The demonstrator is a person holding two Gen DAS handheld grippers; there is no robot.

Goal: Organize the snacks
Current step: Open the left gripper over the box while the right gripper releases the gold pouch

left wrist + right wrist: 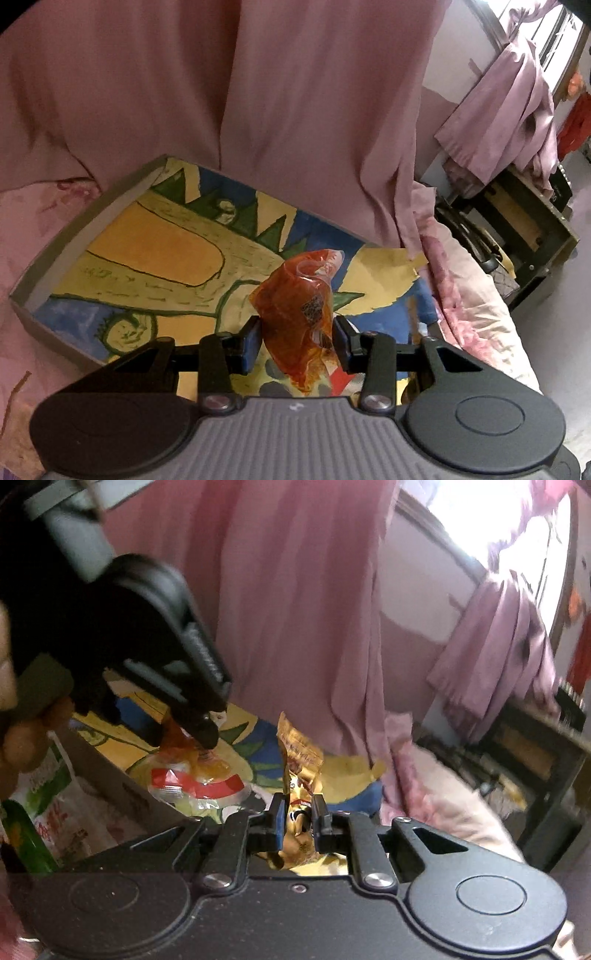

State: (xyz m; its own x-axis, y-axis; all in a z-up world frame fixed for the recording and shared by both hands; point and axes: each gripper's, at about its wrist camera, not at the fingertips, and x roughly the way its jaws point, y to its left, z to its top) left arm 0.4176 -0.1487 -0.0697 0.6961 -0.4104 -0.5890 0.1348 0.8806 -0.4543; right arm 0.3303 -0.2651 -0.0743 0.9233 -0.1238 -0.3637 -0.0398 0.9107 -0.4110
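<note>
My left gripper [295, 339] is shut on a crumpled orange translucent snack packet [295, 295], held between its blue pads [251, 343] above a shallow grey-walled tray [55, 258] with a painted yellow, blue and green floor. In the right wrist view my right gripper [298, 812] is shut on a golden-brown snack packet [301, 753] that sticks up between its jaws, near the tray's near right corner. The left gripper [177, 734] shows at the upper left there, over the tray [110, 771] with the orange packet [173, 734]. A red-and-clear packet [199, 786] lies in the tray below it.
A pink curtain [258, 92] hangs right behind the tray. The tray rests on pink flowered bedding [476, 295]. Left of the tray lie a green-and-white bag [48, 786] and a green bottle [22, 842]. A dark wooden unit [517, 229] stands at the right.
</note>
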